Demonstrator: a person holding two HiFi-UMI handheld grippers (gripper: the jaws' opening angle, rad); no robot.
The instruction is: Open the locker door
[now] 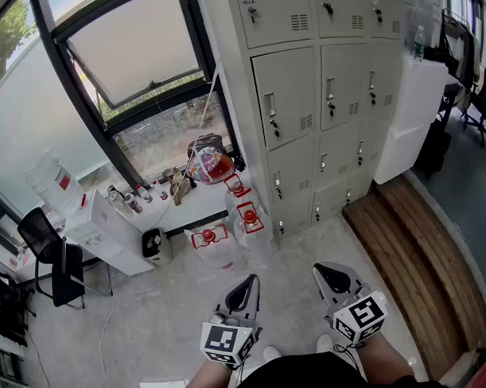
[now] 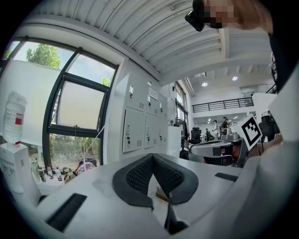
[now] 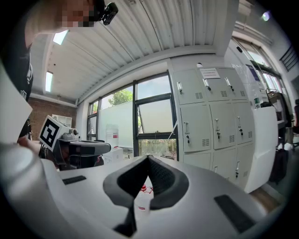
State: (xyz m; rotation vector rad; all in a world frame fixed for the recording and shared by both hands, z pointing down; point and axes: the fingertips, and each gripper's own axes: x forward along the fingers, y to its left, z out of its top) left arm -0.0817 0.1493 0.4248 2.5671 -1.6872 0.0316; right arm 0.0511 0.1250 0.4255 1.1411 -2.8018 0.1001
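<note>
- Both tools sit lowest in the head view, close to the person: the left tool (image 1: 247,286) and the right tool (image 1: 328,274). Each has its jaws pressed together with nothing between them.
- Upper centre of the frame: the lockers (image 1: 326,97) stand well apart from both tools. Every door in view appears closed.
- Step in hand, as judged: the approach has not begun and no door is yet singled out.
- Next move calls for bringing one tool to a door handle (image 1: 271,111), spreading its jaws, pinching the handle and pulling outward.
- Water jugs (image 1: 248,221) on the floor just beside the lowest lockers could hinder a low approach.
</note>
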